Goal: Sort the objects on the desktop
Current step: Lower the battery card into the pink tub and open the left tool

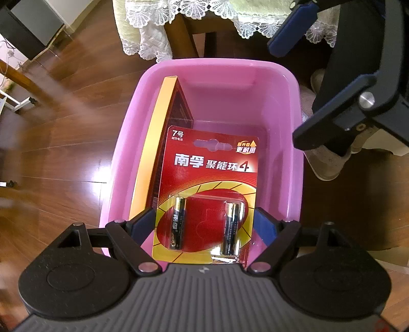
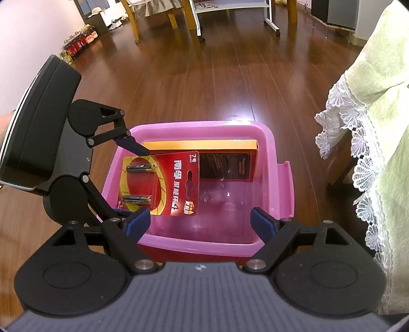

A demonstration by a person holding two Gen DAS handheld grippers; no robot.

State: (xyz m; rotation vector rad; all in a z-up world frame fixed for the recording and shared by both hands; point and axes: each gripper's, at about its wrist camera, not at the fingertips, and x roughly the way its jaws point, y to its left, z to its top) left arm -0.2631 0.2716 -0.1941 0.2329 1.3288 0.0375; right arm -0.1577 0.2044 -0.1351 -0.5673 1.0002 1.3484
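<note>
Dark wood floor (image 2: 230, 84) is carrying a pink plastic bin (image 2: 271, 145), which is sitting near a lace-edged, cloth-covered table (image 2: 378, 107). Farther off, chair legs (image 2: 135, 28) and a wheeled stand (image 2: 272, 24) are standing on the boards (bottles (image 2: 79, 46) are lining the wall).

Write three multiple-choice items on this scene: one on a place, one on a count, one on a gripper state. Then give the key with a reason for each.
1. Where is the yellow-edged box?
A. Inside the pink bin, against one wall
B. On the floor beside the bin
C. In the right gripper

2. How many batteries does the battery pack show?
A. One
B. Two
C. Four

3. What is the right gripper doing?
A. Shut on the box
B. Shut on the pack
C. Open, holding nothing

Key: 1 A, it leans along the wall of the pink bin. 2 B, two cells show under the blister. 3 C, its fingers stand apart over the bin; the left gripper holds the pack.
</note>
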